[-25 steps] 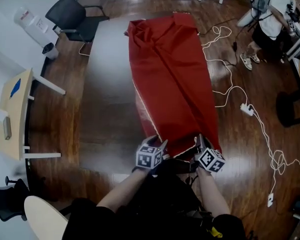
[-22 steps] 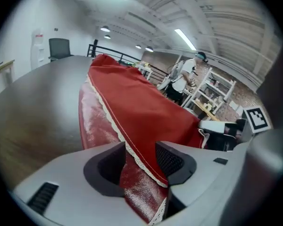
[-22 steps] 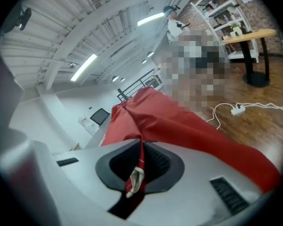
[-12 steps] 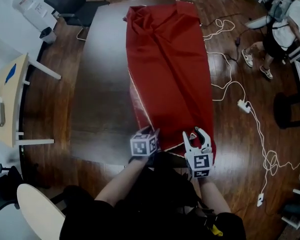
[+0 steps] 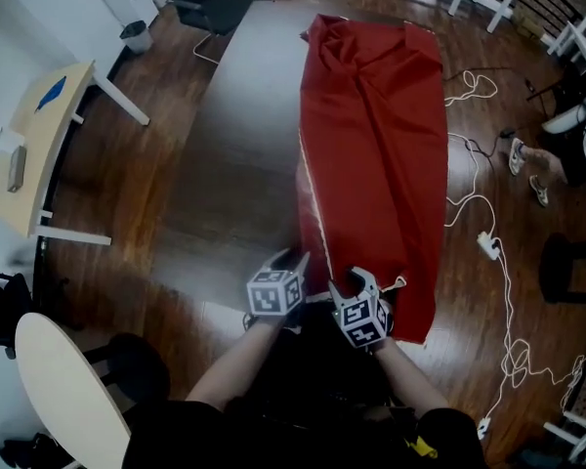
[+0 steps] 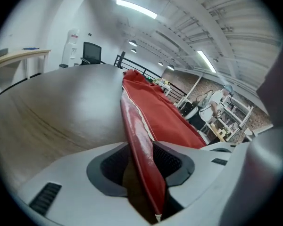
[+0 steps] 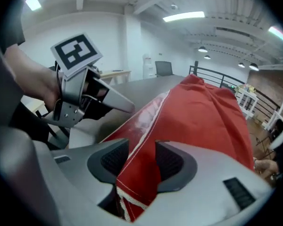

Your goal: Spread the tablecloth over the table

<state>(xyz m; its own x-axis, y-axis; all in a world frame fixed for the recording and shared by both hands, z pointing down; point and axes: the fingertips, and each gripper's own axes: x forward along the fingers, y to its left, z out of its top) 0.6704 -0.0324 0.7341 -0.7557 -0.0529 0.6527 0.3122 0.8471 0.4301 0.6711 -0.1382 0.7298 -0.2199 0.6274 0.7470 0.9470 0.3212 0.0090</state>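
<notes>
Left tool (image 5: pixel 293 260), just closing, and right tool (image 5: pixel 355 281), just opening, are being held slack astride the red tablecloth (image 5: pixel 376 135) hem, likely for regripping.

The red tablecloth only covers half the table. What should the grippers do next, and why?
Probably close both grippers on the near edge. The tablecloth lies folded along the table's right half, the left half bare. The edge sits between the left gripper's jaws, which have just been closing, and the right gripper's jaws, which have just been opening, but neither seems to pinch it yet.
</notes>
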